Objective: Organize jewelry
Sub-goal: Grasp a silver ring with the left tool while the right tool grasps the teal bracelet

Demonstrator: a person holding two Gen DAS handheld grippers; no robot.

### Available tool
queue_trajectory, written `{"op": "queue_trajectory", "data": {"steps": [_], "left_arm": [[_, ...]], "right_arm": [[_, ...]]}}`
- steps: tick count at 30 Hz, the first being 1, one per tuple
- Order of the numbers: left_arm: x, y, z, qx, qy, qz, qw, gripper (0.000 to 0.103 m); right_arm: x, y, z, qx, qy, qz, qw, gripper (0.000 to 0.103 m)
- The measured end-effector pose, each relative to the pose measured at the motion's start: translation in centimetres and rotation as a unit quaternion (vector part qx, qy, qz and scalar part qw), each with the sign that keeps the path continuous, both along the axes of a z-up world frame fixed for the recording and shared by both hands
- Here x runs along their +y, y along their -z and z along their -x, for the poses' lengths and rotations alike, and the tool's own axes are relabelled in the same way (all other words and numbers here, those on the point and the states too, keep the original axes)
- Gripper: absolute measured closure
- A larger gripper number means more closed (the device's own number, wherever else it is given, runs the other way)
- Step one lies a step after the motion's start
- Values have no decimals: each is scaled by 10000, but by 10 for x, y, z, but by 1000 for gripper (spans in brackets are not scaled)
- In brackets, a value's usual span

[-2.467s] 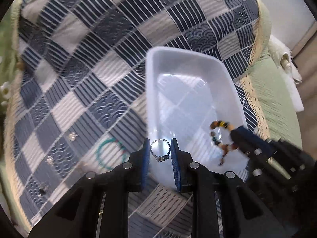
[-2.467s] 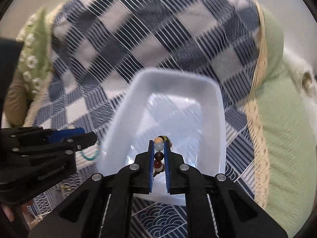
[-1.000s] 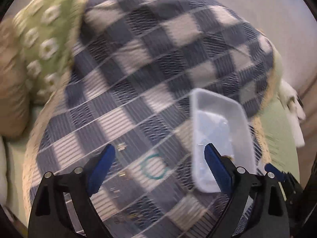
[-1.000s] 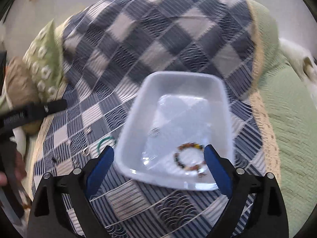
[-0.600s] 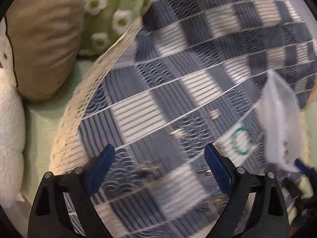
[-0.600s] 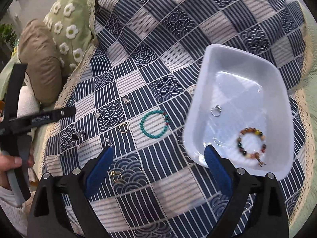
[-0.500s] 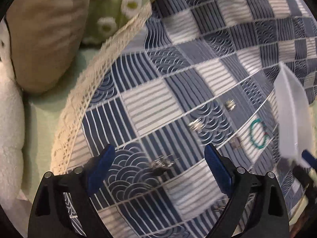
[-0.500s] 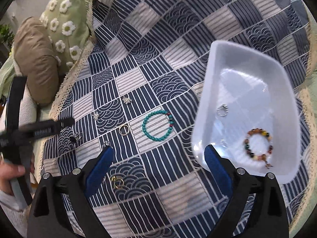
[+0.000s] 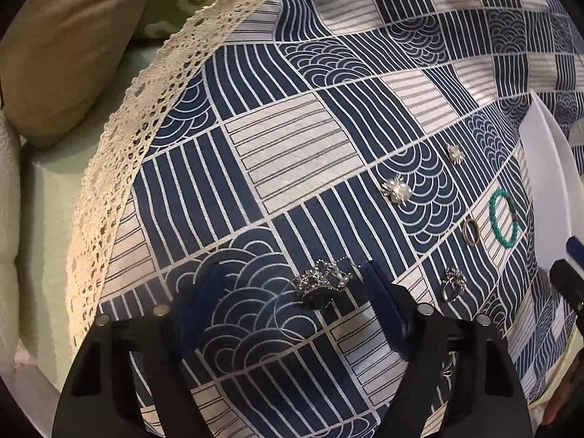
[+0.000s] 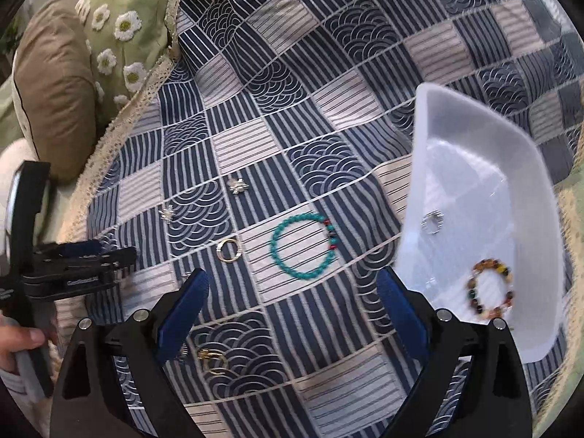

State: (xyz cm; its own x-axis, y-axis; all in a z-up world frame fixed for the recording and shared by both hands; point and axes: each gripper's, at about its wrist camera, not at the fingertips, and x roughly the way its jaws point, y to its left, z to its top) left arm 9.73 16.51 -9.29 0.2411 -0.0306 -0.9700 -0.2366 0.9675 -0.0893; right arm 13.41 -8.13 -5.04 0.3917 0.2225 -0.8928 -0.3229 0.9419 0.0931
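While the left hand-held gripper (image 9: 288, 306) hangs with its jaws spread wide and empty over the navy-and-white patterned cloth (image 9: 292, 153), the tangled silver chain piece with a dark stone (image 9: 321, 284) lies between its blue pads, nearer the right pad than the left. Its long axis runs roughly across the gap, from pad to pad. The right hand-held gripper (image 10: 292, 303), likewise open and empty, hovers well apart from it, just short of the turquoise beaded bracelet (image 10: 304, 246) beside the white plastic tray (image 10: 474, 138). The left is plainly nearer.
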Motion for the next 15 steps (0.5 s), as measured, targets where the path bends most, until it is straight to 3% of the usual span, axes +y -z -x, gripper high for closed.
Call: {"op": "queue_trajectory", "data": {"steps": [8, 14, 15], "left_arm": [[-4, -3, 1, 66, 69, -418, 9991, 87], [-2, -7, 4, 86, 60, -140, 9998, 88], [-2, -9, 5, 83, 80, -11, 9999, 94]], "right_arm": [[2, 5, -8, -126, 157, -167, 9997, 12], [11, 13, -17, 12, 168, -355, 9992, 12], [13, 16, -17, 16, 149, -325, 9994, 14]]}}
